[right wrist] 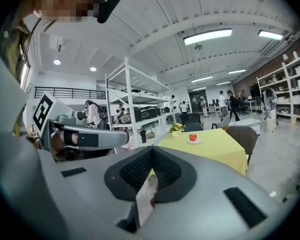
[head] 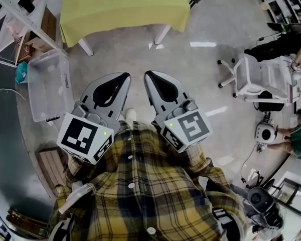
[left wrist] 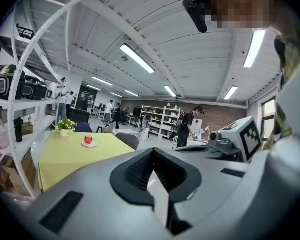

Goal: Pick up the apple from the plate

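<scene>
Table: a table (right wrist: 215, 149) on white legs, draped to its edges in a yellow-green cloth.
On the table: a small white plate (right wrist: 193, 141) bearing a red apple (right wrist: 192, 137), toward the far end; near it, a pot of yellow flowers (right wrist: 176, 129).
Floor: a pale grey, glossy floor (head: 190, 69) catching the ceiling lights.
On the floor: a clear plastic bin (head: 47, 84) left of the table in the head view; a white wheeled chair (head: 248, 79) well apart at right; a grey chair (right wrist: 242, 136) at the table's side.
</scene>
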Tool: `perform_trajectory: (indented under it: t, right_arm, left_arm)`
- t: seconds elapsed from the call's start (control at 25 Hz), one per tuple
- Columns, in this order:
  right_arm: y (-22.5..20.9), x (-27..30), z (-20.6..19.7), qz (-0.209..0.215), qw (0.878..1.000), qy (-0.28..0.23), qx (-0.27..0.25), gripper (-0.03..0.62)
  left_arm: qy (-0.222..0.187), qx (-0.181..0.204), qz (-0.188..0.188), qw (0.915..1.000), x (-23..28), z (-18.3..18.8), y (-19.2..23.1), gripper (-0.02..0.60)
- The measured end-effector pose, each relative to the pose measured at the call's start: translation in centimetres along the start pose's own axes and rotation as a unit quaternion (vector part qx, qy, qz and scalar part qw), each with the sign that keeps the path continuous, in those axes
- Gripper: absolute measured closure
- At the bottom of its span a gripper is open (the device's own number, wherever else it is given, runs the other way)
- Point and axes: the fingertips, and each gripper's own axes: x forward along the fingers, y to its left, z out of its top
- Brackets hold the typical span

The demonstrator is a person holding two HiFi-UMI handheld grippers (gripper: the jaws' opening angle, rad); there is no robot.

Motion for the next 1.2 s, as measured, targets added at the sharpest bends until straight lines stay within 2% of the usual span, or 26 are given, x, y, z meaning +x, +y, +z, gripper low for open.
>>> perform_trajectory:
  t: [0.28,0.56,0.92,1.2]
  right_arm:
    - [0.2,-0.9,-0.9,0.008,1.0,0.002,0.0,0.597]
    - [-0.2,1.7,-1.2,0.016,1.0,0.017,-0.005,0.597]
    - [-3.4,9.5,0.2,-0.001,1.0,0.03,0.0,0.597]
    - [-6.5,17.1,2.5,-0.02,1.0,0.016,0.001,0.597]
  left_arm:
    - [0.0,-0.01,0.016,0.9998,-0.8,-1.0,-0.4,0.575]
    - [0.006,-0.02,0.018,0.9996,0.2,-1.4,2.2,0.574]
    - [0.006,-0.021,0.003,0.9998,4.4,1.0,10.0,0.574]
    - [0.003,-0.007,-0.013,0.9999,8.1,3.8,17.5,0.575]
